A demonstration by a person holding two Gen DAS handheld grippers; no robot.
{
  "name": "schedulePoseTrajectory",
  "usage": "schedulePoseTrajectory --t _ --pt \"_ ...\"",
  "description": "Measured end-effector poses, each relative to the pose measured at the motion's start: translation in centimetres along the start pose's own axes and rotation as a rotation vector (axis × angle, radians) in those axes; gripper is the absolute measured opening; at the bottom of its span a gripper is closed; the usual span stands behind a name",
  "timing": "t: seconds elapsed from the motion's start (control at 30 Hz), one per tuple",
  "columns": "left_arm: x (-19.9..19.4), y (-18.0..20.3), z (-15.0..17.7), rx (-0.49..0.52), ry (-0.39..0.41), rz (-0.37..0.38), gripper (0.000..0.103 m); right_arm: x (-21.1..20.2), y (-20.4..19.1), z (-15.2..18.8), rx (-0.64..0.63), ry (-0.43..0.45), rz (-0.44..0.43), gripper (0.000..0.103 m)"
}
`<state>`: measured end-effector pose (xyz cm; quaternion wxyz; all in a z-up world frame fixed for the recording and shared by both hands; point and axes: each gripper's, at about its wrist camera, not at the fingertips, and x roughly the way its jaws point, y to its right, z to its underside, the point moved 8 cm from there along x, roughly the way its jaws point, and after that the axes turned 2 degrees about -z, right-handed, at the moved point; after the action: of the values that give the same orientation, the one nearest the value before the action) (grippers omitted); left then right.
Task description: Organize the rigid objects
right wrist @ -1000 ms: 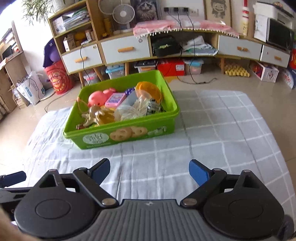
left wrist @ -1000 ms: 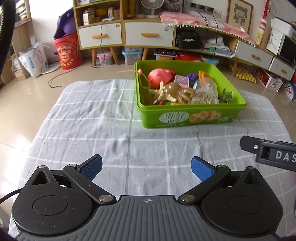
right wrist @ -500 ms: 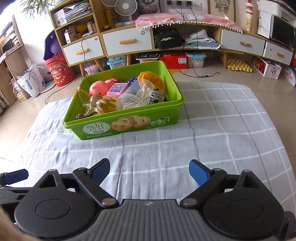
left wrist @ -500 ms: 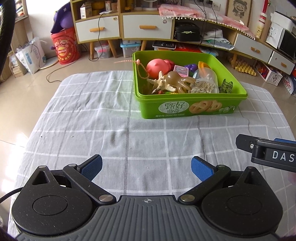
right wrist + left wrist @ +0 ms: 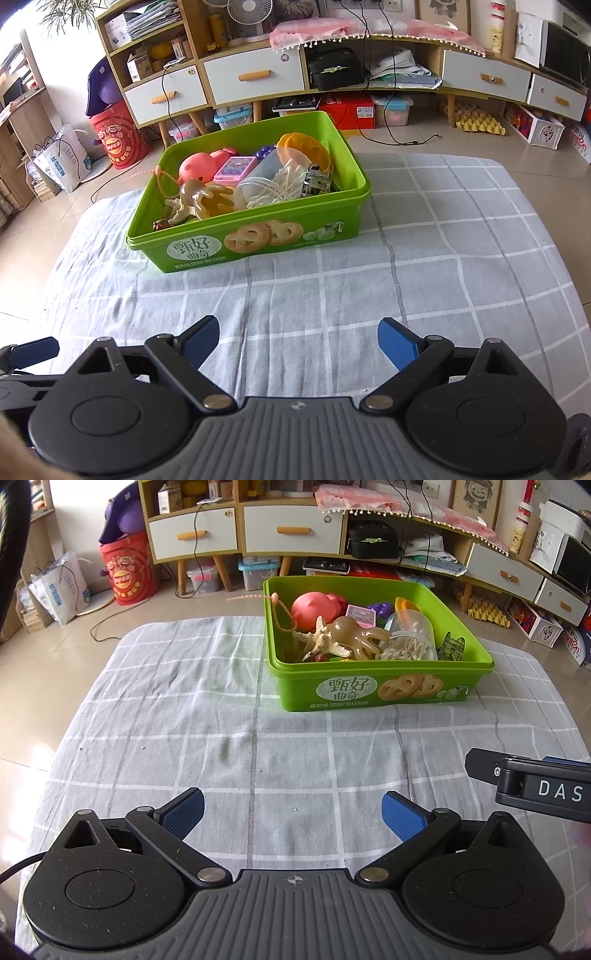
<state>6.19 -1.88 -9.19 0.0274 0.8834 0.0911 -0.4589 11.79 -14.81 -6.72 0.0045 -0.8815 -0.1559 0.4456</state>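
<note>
On a grey checked cloth [image 5: 221,738] spread over a tiled floor, our green plastic biscuit box [image 5: 376,692] already holds the jumbled toys. We judge the sorting finished, so our left gripper [image 5: 291,810] and right gripper [image 5: 297,339] hover with jaws wide, holding nothing.

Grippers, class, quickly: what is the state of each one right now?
Left gripper: open, holding nothing.
Right gripper: open, holding nothing.

Left gripper [image 5: 292,811] jaws wide apart, nothing between, tilted down; right gripper [image 5: 298,338] same, just right of it.
</note>
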Motion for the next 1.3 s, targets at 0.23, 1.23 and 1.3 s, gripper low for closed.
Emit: schedulePoseTrajectory --t 0.23,1.23,1.3 --pt "-0.01 0.0 0.03 0.0 -0.001 -0.001 0.101 0.02 0.03 0.02 0.0 -0.001 -0.001 0.079" --pt "-0.01 0.16 0.21 0.002 -0.005 0.002 0.101 0.19 -0.18 0.3 -0.005 -0.005 -0.002 0.079" --pt "0.01 0.18 0.24 0.003 -0.005 0.002 0.101 0.19 -0.18 0.29 -0.005 -0.005 -0.002 0.079"
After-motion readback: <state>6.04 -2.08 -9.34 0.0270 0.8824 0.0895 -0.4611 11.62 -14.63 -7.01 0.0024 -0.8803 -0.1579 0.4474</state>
